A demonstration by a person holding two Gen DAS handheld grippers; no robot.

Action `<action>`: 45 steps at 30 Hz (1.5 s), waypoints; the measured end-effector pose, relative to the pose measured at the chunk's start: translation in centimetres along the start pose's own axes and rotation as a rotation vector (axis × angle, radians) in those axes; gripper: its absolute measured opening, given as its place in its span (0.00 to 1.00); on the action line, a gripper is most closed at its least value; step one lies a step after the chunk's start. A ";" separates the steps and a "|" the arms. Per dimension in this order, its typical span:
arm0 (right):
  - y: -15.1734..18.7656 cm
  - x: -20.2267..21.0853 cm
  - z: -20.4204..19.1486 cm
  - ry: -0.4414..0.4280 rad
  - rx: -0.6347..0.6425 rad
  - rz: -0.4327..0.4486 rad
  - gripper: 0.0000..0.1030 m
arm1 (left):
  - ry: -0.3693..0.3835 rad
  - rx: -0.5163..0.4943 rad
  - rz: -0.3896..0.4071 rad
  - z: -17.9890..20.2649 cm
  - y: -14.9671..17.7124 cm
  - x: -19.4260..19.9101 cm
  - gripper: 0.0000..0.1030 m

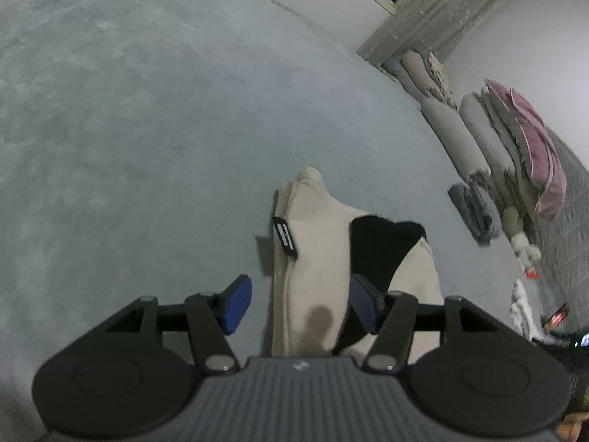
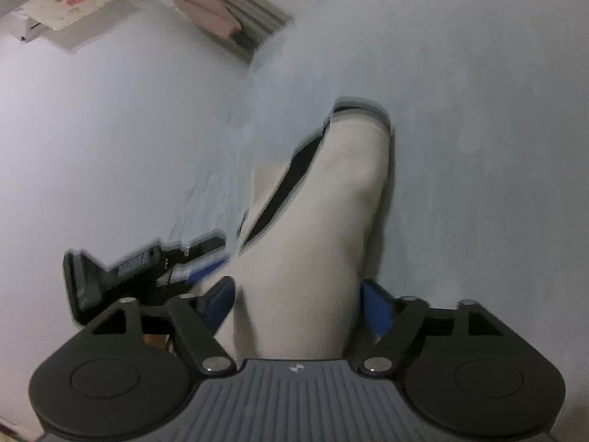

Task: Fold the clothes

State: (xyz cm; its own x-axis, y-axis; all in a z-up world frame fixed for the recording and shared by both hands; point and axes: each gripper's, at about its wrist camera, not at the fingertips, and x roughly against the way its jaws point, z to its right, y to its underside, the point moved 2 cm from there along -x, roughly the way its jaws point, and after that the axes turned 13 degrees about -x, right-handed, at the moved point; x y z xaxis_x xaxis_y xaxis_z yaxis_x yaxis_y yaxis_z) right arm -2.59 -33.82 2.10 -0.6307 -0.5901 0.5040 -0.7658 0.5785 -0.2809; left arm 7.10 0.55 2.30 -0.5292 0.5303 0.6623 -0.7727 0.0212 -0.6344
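Note:
A folded beige garment [image 1: 316, 258] with a black patch [image 1: 375, 246] and a small black label [image 1: 285, 237] lies on the grey bedspread [image 1: 147, 129]. My left gripper [image 1: 300, 305] is open and hovers over its near end. The left blue pad is clear of the cloth, and the right pad sits over the black patch. In the right wrist view the same beige garment [image 2: 324, 228] runs away from me between the blue pads of my right gripper [image 2: 298, 307], which stand wide and open. The left gripper [image 2: 147, 269] appears blurred at the garment's left side.
Rolled and stacked bedding [image 1: 478, 140] with a pink cloth [image 1: 533, 147] lines the right side of the bed, beside a dark grey folded item [image 1: 473, 213] and a white cloth [image 1: 522, 309]. A pale floor [image 2: 92, 129], a card [image 2: 70, 0] and a pink item [image 2: 206, 11] lie beyond the bed edge.

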 end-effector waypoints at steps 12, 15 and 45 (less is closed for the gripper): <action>-7.3 -5.9 2.2 -0.026 -0.073 -0.017 0.79 | 0.027 0.013 0.035 -0.6 0.4 -2.3 0.59; -7.4 -7.2 1.8 0.001 0.007 -0.015 0.59 | 0.032 -0.008 0.048 -0.6 0.3 -3.4 0.50; 3.8 -1.7 -9.2 0.094 0.499 0.100 0.51 | 0.004 -0.022 0.145 -0.1 -0.3 1.8 0.34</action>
State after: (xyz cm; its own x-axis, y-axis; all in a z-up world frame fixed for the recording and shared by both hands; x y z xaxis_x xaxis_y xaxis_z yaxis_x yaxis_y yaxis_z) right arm -3.32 -25.45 7.64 -0.7077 -0.4792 0.5191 -0.6833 0.2776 -0.6753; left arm 6.46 1.60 3.67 -0.6335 0.5329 0.5610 -0.6799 -0.0374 -0.7323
